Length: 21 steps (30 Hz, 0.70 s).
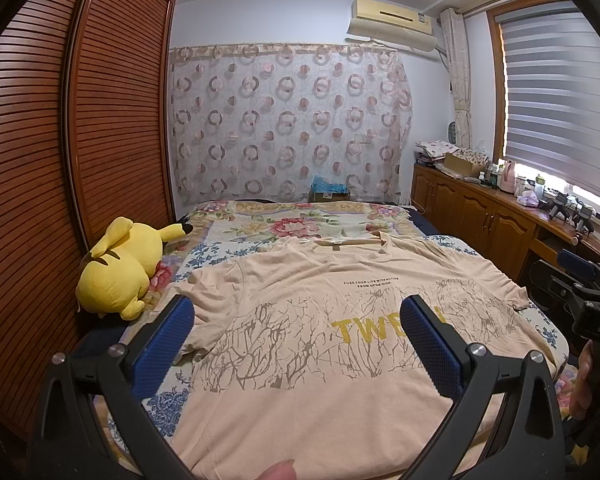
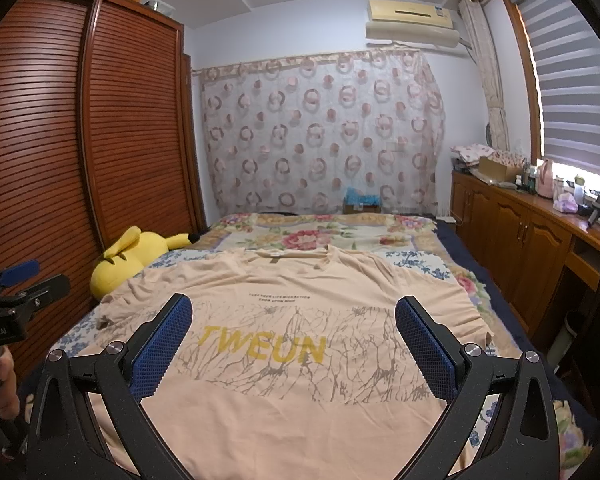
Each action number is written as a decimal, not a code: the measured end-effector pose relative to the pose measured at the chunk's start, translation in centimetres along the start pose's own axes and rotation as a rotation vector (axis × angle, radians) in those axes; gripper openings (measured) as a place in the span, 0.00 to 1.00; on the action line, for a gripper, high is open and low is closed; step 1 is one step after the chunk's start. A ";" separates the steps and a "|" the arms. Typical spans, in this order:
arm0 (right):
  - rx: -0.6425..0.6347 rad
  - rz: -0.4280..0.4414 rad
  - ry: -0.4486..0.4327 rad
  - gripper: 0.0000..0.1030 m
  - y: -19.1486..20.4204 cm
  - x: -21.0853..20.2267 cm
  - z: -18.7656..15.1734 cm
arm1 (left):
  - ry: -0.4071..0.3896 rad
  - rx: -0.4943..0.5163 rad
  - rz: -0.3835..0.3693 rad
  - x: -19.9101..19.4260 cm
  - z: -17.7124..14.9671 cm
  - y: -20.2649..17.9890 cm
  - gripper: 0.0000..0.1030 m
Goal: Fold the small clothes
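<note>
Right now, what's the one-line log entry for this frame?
stage: pre-grasp | T-shirt: flat on bed, unfolded | left gripper: open, empty | right gripper: open, empty

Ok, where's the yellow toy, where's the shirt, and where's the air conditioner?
yellow plush toy [image 1: 114, 280]: left wrist view, on its rounded body.
beige T-shirt [image 2: 296, 408]: right wrist view, on the plain cloth below the yellow letters.
air conditioner [image 2: 410, 14]: right wrist view, on its front panel.
</note>
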State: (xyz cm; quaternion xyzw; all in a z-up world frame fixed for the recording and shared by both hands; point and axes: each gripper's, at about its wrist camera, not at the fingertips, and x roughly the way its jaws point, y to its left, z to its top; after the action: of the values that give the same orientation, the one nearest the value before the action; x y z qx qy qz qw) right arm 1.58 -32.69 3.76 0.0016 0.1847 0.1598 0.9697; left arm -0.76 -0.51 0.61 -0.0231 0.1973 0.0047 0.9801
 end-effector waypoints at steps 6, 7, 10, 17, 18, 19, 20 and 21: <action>0.001 0.002 0.001 1.00 0.0 -0.1 -0.1 | 0.011 -0.001 -0.001 0.0 0.1 0.0 1.00; 0.002 0.004 0.003 1.00 0.1 -0.1 -0.1 | 0.014 0.000 0.000 0.1 0.0 0.0 1.00; 0.003 0.008 0.010 1.00 0.0 0.3 -0.2 | 0.032 -0.002 0.001 0.7 -0.2 0.1 1.00; 0.012 0.022 0.034 1.00 0.0 1.8 -0.9 | 0.094 -0.023 0.020 3.2 -1.6 1.9 1.00; 0.011 0.022 0.036 1.00 0.1 2.2 -1.0 | 0.099 -0.025 0.023 3.5 -1.8 2.1 1.00; 0.007 0.022 0.037 1.00 0.2 2.6 -1.1 | 0.106 -0.028 0.028 3.9 -2.0 2.5 1.00; 0.004 0.023 0.036 1.00 0.2 2.7 -1.3 | 0.116 -0.034 0.035 4.4 -2.2 3.1 1.00; -0.002 0.024 0.037 1.00 0.3 3.1 -1.5 | 0.120 -0.036 0.038 4.6 -2.4 3.2 1.00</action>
State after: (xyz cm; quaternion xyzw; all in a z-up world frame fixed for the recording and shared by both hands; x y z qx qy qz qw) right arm 3.66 -31.52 1.24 -0.0002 0.2022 0.1719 0.9641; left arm 2.47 2.61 -3.48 -0.0369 0.2561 0.0255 0.9656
